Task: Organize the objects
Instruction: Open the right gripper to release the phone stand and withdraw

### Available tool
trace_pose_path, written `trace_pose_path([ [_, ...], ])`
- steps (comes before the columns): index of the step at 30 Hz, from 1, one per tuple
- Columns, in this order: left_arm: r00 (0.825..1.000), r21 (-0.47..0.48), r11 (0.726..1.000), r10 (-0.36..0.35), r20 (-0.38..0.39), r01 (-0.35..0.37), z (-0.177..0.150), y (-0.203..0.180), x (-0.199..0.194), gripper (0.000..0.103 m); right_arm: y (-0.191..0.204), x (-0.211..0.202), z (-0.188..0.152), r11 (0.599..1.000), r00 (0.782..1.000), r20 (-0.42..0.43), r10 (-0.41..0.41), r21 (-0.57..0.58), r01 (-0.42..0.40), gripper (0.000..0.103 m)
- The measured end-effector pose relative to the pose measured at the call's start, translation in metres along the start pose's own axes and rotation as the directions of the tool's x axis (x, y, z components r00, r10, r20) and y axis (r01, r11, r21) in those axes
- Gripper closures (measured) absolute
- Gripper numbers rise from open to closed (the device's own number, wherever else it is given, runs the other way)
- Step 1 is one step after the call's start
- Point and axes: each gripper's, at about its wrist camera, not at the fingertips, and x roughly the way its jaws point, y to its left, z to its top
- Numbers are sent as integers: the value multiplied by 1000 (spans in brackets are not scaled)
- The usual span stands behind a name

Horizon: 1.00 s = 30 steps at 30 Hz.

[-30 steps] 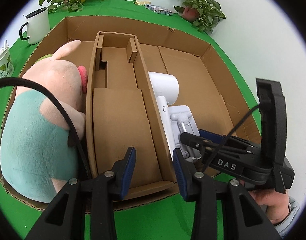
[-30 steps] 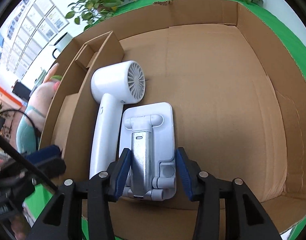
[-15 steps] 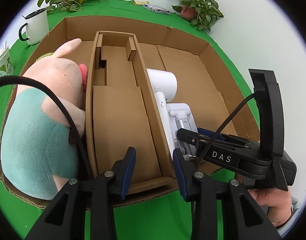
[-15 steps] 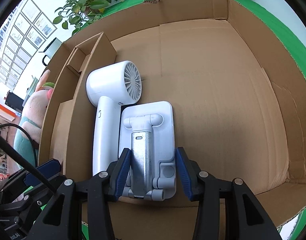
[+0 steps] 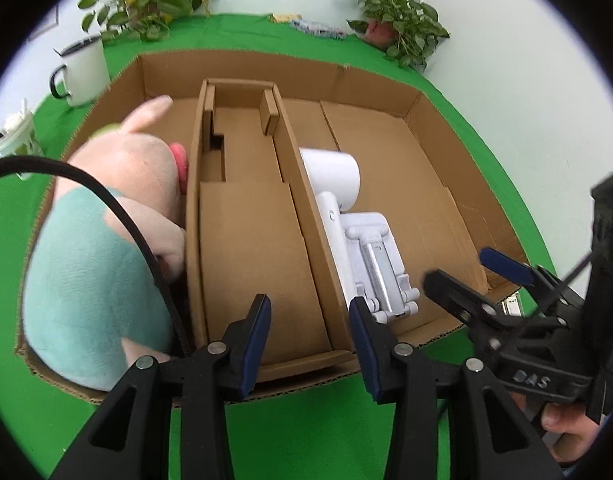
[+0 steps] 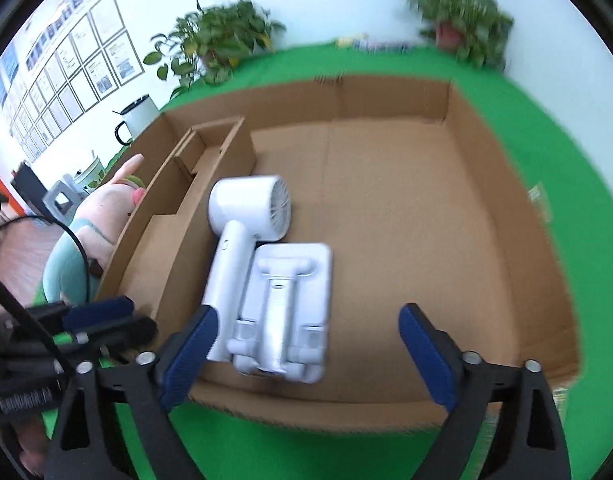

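Around the cardboard box (image 6: pixel 506 216) on the green tabletop (image 6: pixel 538 128) there's a white mug (image 5: pixel 86 68) and potted plants (image 5: pixel 398 32) at the far edge. A plush pig (image 5: pixel 90 240) fills the box's left compartment, pressed against the divider insert (image 5: pixel 242 240). The white hair dryer (image 6: pixel 242 232) and phone stand (image 6: pixel 286 308) lie side by side, touching, along the insert near the box's front wall. The right gripper (image 6: pixel 306 356) is spread wide over the front wall, holding nothing; its left pad looks close to the dryer handle, though contact's hard to call. The left gripper (image 5: pixel 310 344) is apart too, empty, above the box's front edge.
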Motion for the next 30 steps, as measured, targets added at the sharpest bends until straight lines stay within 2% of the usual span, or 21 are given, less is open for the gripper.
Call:
trace_pose_path([
  [3, 990, 20, 998, 60, 125, -63, -7, -7, -24, 61, -9, -21, -13, 1000, 999, 46, 7, 0, -7, 1],
  [5, 969, 38, 991, 119, 219, -130, -15, -15, -44, 45, -13, -39, -25, 1000, 995, 104, -10, -10, 11, 1],
  [8, 918, 60, 977, 168, 359, -203, -29, -26, -75, 26, -13, -63, -44, 999, 983, 181, -20, -22, 24, 1],
  [11, 861, 77, 958, 210, 464, -275, -42, -39, -99, 21, -10, -83, -59, 999, 973, 231, -17, -32, 25, 1],
  [13, 839, 72, 951, 226, 494, -299, -48, -44, -107, 21, -6, -93, -67, 999, 969, 247, -19, -38, 29, 1],
  [17, 821, 25, 949, 260, 508, -316, -59, -45, -111, 21, 10, -108, -81, 994, 961, 277, -21, -96, 50, 1],
  [23, 814, -4, 948, 276, 510, -319, -72, -47, -112, 21, 16, -133, -96, 991, 941, 338, -15, -124, 60, 1],
  [27, 821, 13, 950, 263, 508, -312, -78, -51, -109, 21, 10, -135, -99, 992, 944, 330, 7, -121, 34, 1],
  [30, 808, 11, 943, 278, 519, -332, -83, -55, -109, 21, 6, -138, -105, 993, 941, 339, -2, -110, 42, 1],
])
